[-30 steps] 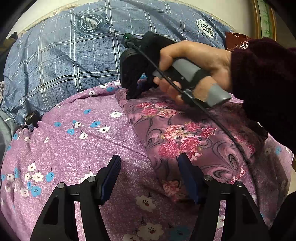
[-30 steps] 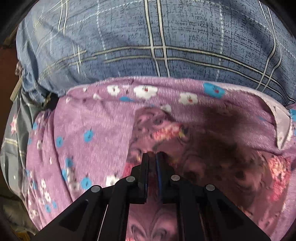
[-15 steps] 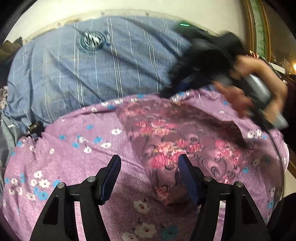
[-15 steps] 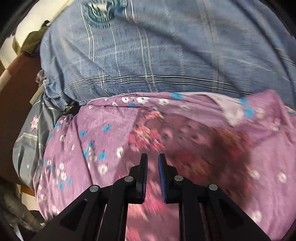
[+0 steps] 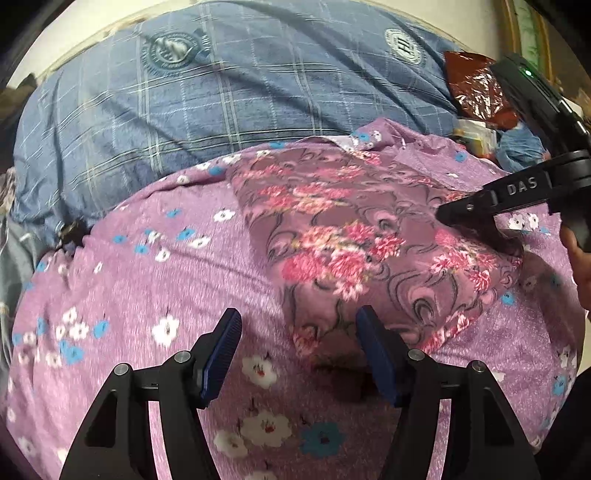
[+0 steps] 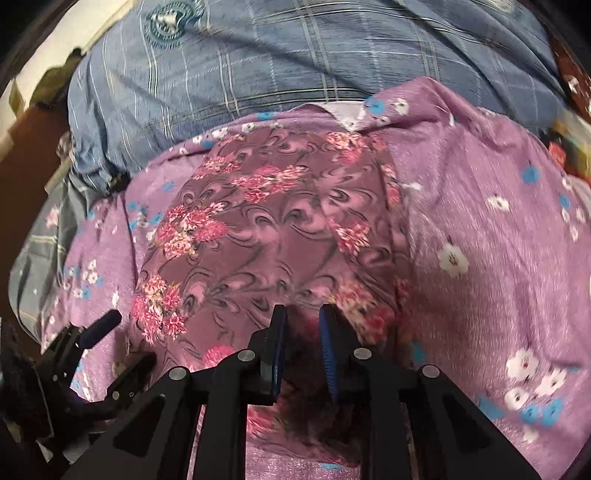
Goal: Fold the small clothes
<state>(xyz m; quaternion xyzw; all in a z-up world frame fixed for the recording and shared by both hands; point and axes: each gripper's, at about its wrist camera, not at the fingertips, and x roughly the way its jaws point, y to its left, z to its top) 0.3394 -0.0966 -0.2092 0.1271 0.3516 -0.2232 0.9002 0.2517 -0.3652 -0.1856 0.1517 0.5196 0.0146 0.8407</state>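
A lilac flowered bedspread (image 5: 155, 280) is spread beneath a folded mauve rose-print garment (image 6: 266, 229). The left gripper (image 5: 295, 354) is held wide and empty; the right gripper (image 6: 301, 354) (narrowly parted) holds nothing. If only the top layer is pinched, the fold could be dragged open.

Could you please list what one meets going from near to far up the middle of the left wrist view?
Left tool → purple flowered sheet → folded pink floral garment → blue plaid bedding → pale wall.

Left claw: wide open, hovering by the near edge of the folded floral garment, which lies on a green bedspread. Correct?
One error: the bedspread is purple with small white and blue flowers, not green, as the left wrist view shows. The rest holds: the left claw is wide open by the near edge of the folded floral garment.
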